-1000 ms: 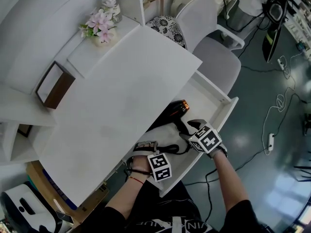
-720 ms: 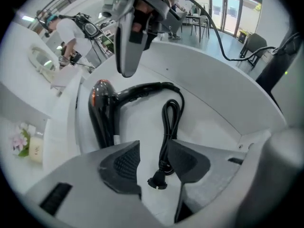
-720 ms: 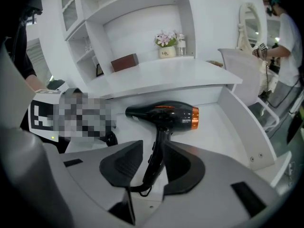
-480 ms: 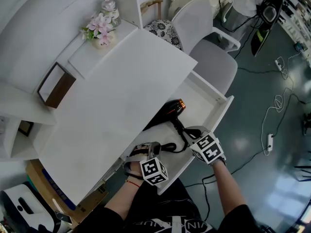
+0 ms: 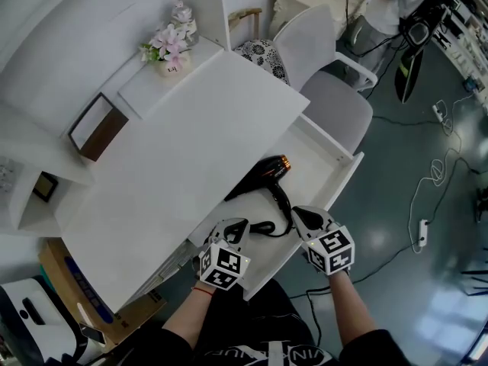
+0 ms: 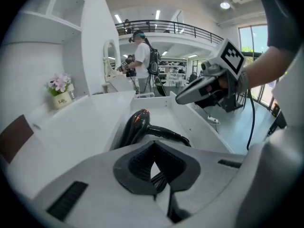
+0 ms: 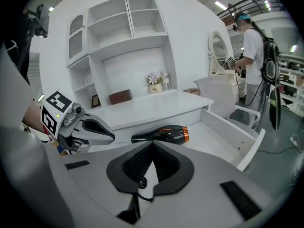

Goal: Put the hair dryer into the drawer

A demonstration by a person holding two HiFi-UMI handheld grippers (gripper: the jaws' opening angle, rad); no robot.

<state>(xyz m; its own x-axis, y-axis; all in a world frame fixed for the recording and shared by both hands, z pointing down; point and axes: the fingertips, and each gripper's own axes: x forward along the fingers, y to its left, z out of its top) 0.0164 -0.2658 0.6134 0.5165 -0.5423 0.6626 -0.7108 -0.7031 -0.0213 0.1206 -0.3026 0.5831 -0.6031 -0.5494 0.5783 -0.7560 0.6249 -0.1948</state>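
Above the near left corner of the open drawer [image 5: 347, 183], the left hand-held gripper [image 5: 238, 225] hovers with its jaws just closed flat together on nothing. Inside the drawer, the black hair dryer [image 5: 263, 175] lies on its side along the drawer's left side, partly under the edge of the white surface [image 5: 183, 143], with its orange-ringed end toward the drawer's far end and its cord [image 5: 263, 227] looped at the near end. Over the drawer's near front edge, the right hand-held gripper [image 5: 299, 214] is likewise pressed shut and empty, clear of the dryer.
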